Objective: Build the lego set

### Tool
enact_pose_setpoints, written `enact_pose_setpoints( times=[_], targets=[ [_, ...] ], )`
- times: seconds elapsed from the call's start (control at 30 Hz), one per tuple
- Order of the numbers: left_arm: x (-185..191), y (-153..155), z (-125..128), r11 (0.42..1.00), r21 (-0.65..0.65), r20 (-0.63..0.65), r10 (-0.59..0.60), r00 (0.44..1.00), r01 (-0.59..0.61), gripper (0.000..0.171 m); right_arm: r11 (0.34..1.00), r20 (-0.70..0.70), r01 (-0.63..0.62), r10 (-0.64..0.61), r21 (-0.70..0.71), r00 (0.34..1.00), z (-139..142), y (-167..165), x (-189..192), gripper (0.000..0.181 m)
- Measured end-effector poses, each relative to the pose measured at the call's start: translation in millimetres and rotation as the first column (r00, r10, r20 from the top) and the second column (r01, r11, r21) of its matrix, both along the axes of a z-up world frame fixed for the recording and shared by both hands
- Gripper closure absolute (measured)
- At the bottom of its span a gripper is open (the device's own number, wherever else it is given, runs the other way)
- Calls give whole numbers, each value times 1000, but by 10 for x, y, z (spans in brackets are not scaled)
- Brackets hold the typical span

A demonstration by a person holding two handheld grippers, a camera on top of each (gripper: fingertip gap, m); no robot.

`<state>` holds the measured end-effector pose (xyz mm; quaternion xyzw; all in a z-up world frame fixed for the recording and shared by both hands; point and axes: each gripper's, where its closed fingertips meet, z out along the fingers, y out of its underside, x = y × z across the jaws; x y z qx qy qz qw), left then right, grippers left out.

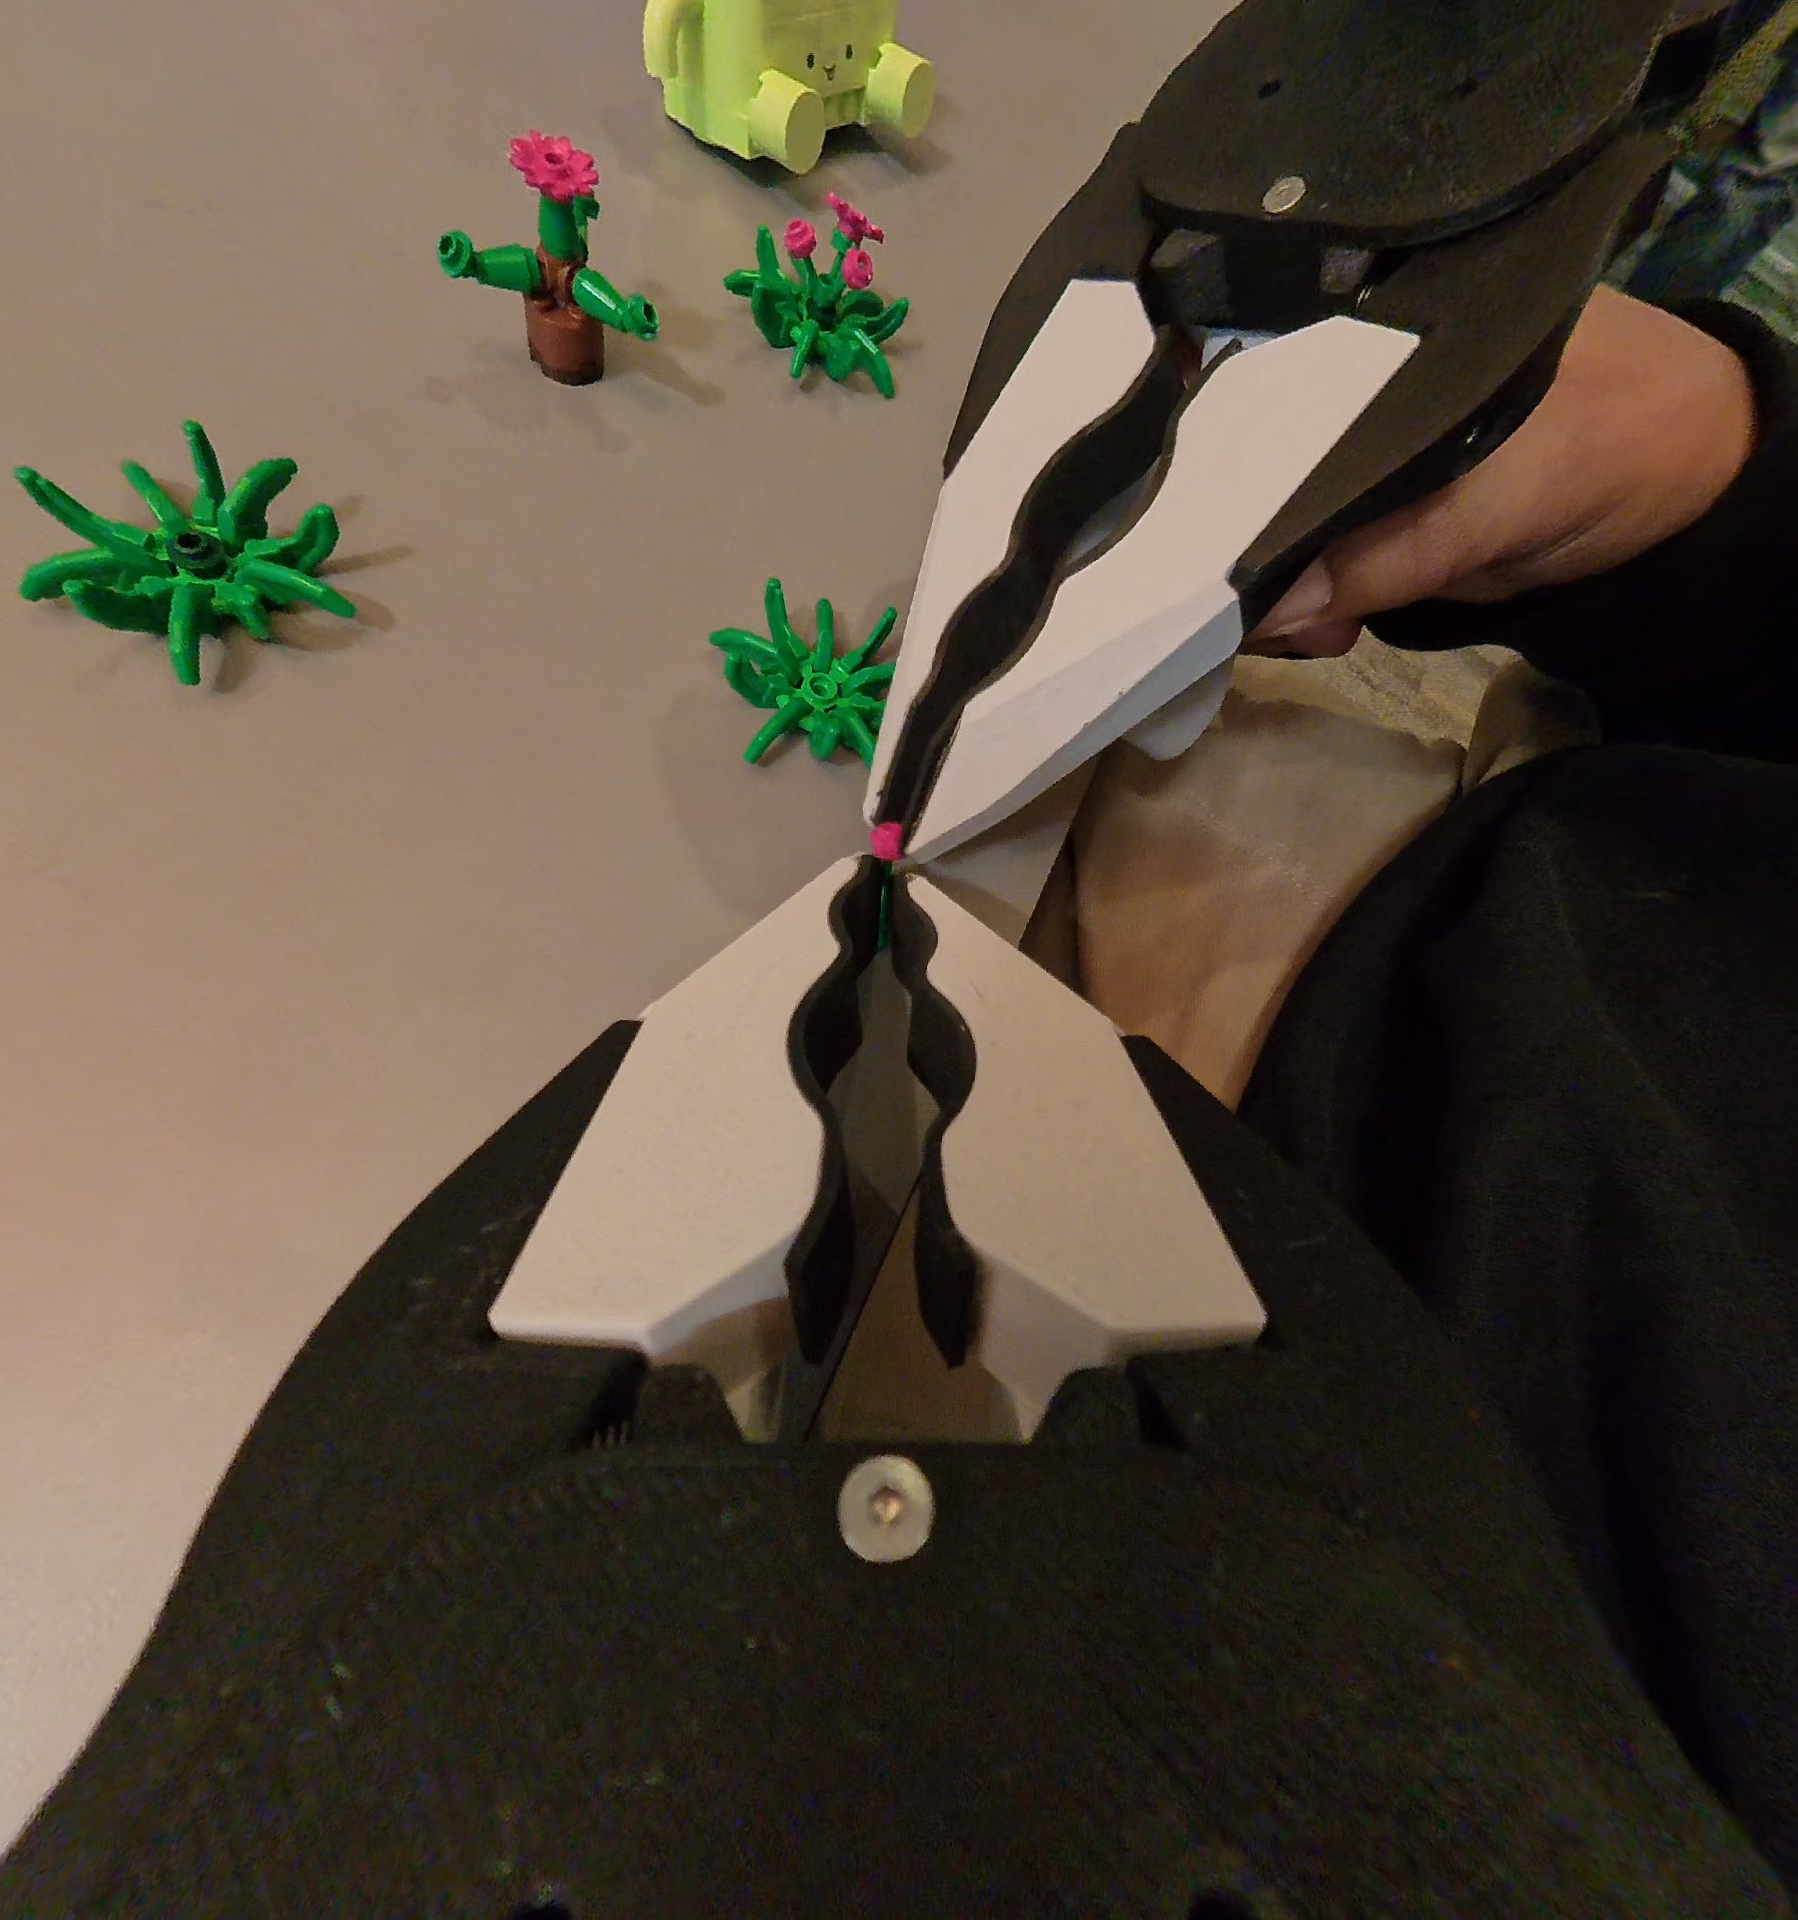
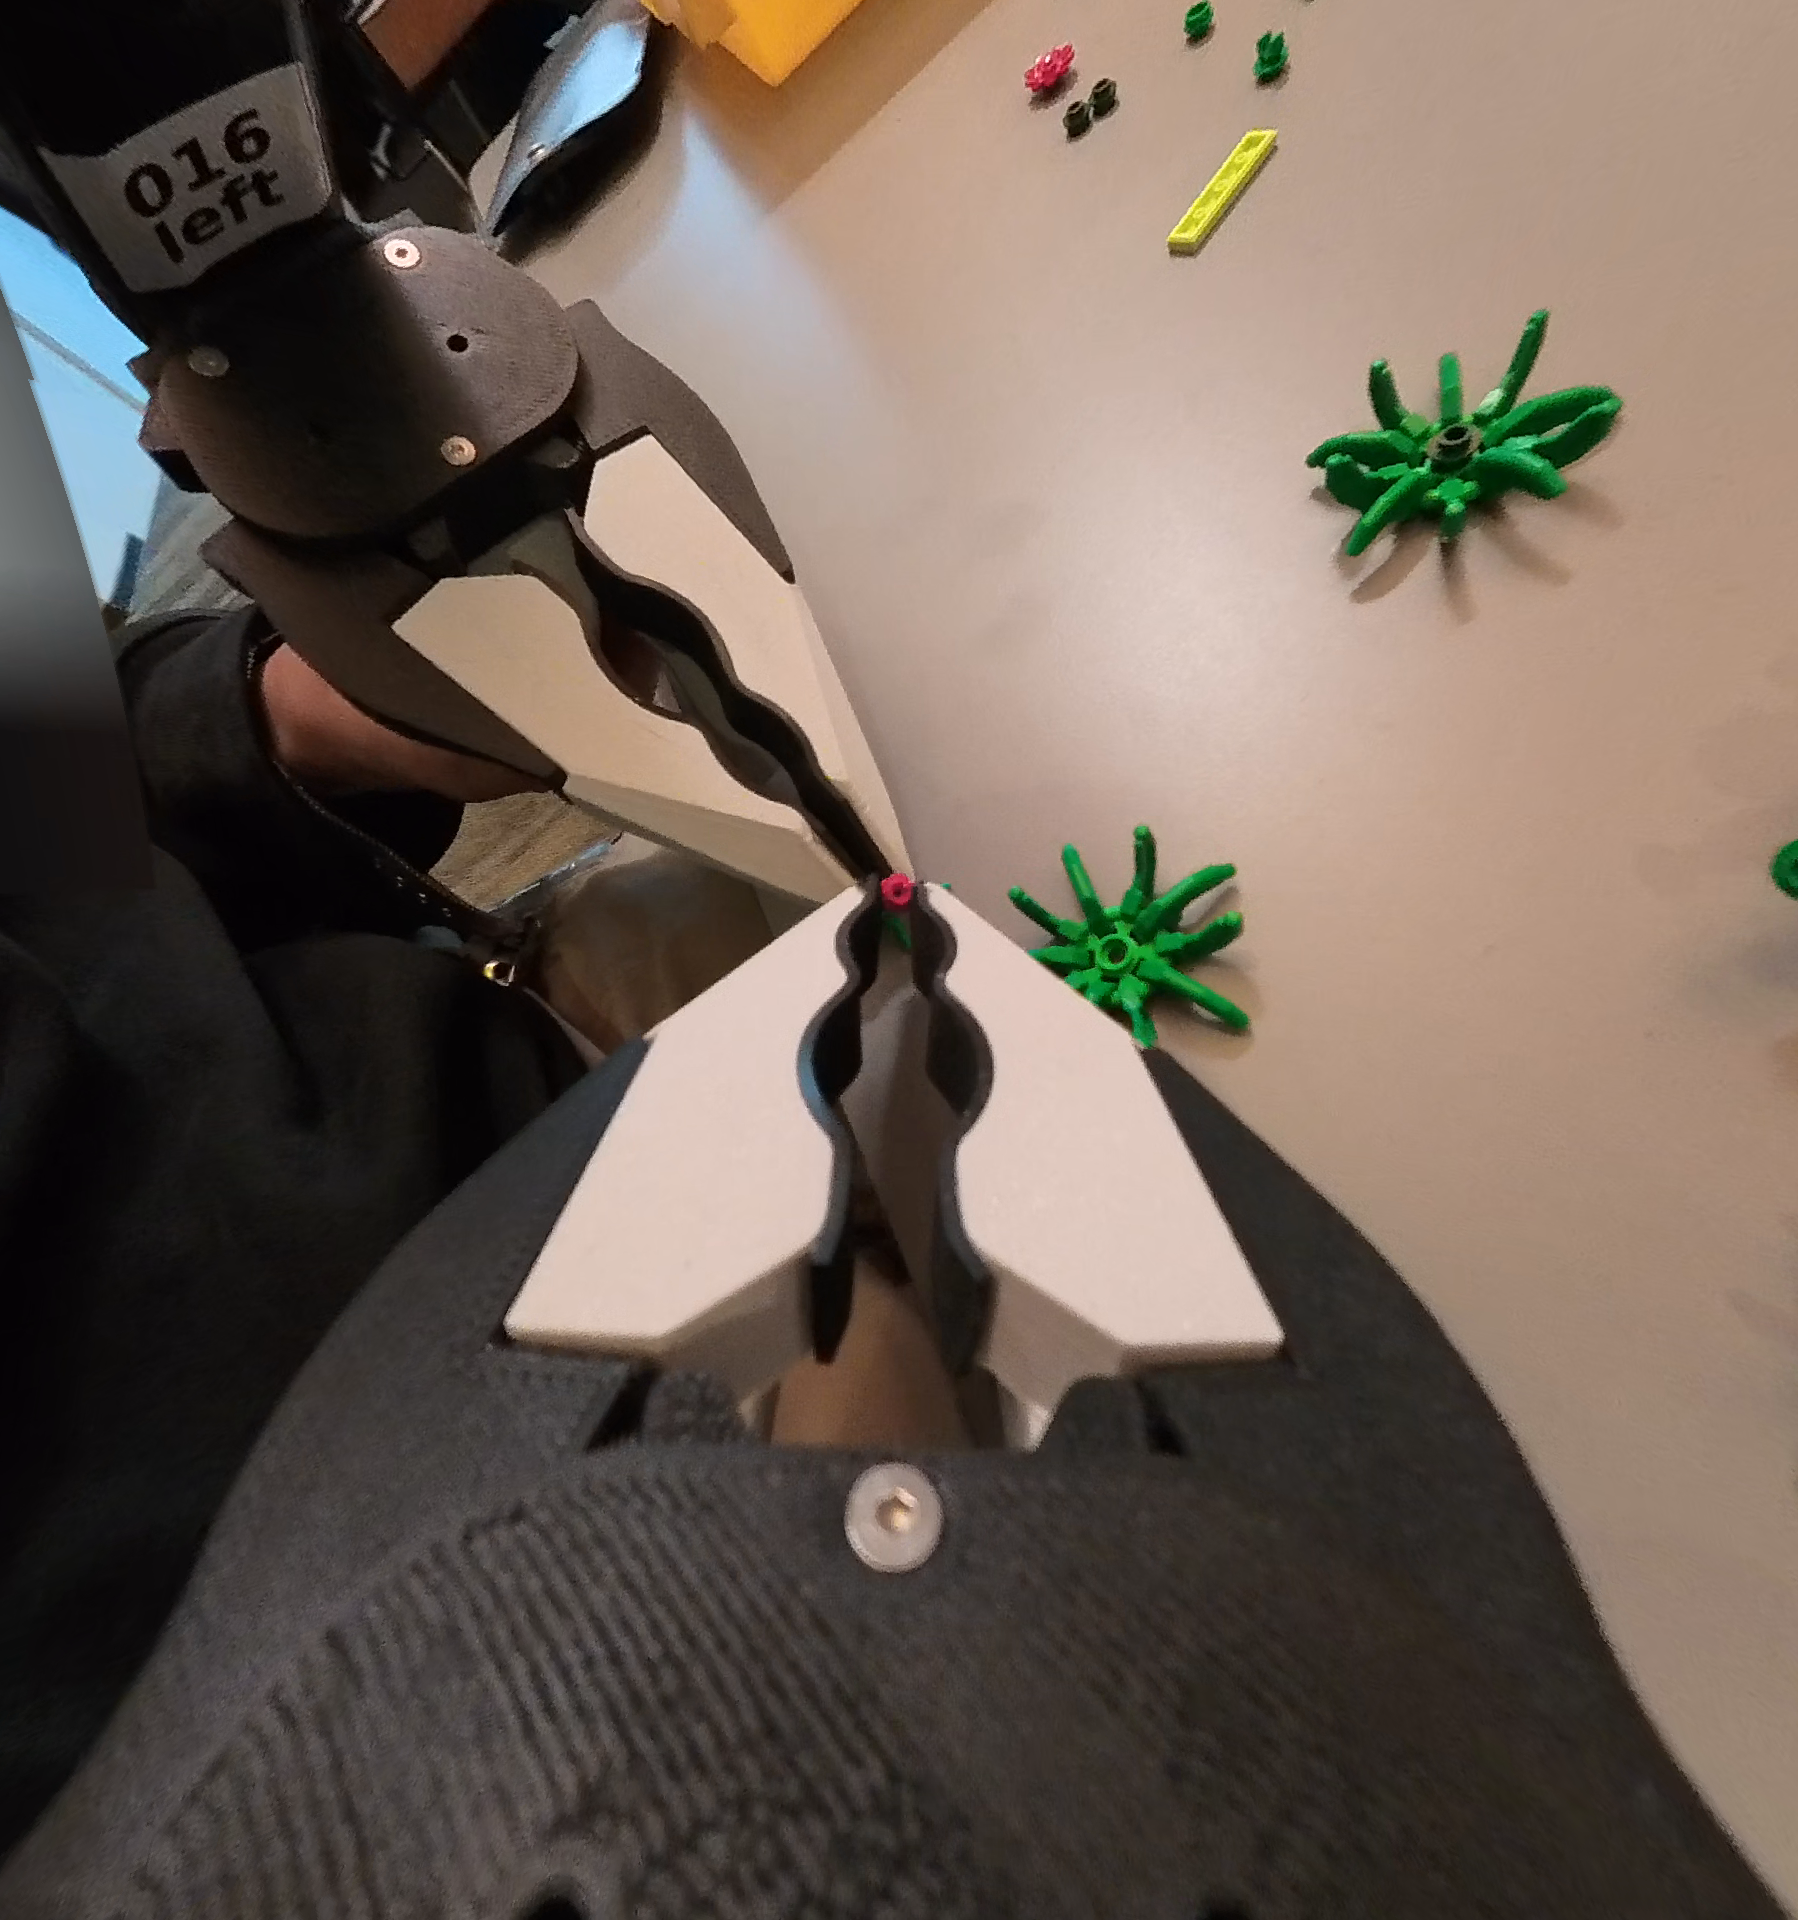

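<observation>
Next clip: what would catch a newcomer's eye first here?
Two grippers meet tip to tip at the table's near edge: the left gripper is shut on a thin green stem, the right gripper pinches its tiny pink flower bud. Behind lie green leaf clusters, a brown-potted flower plant and a lime-green toy figure.

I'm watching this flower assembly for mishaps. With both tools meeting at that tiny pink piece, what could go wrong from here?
1. The pink bud is pinched only at the very tips of the right gripper; it could pop out.
2. The thin green stem in the left gripper might bend or slip.
3. They meet past the table edge, above the person's lap; a dropped piece could land there.
</observation>
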<state>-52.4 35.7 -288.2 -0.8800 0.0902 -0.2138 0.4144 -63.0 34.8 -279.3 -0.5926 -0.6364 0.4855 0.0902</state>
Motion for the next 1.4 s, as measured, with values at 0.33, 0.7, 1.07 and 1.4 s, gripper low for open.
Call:
enact_pose_setpoints(
  times=[0.33, 0.7, 1.07, 1.4],
  targets=[
    [-19, 10, 6, 1000, 21, -9, 19, 1000, -18, 171, 996, 58, 17, -12, -90, 998, -13, -16, -2, 178],
    [-58, 25, 12, 997, 31, 7, 65, 998, -65, 171, 995, 82, 66, -61, -68, 995, -22, -22, -23, 178],
    [-24, -28, 101, 998, 60, 107, 13, 994, -20, 154, 995, 44, 78, -75, -61, 996, 18, -26, -37, 178],
    [-52, -61, 16, 999, 27, -38, 36, 999, -35, 159, 999, 46, 51, -51, -10, 998, 78, 57, -26, 178]
  ],
)
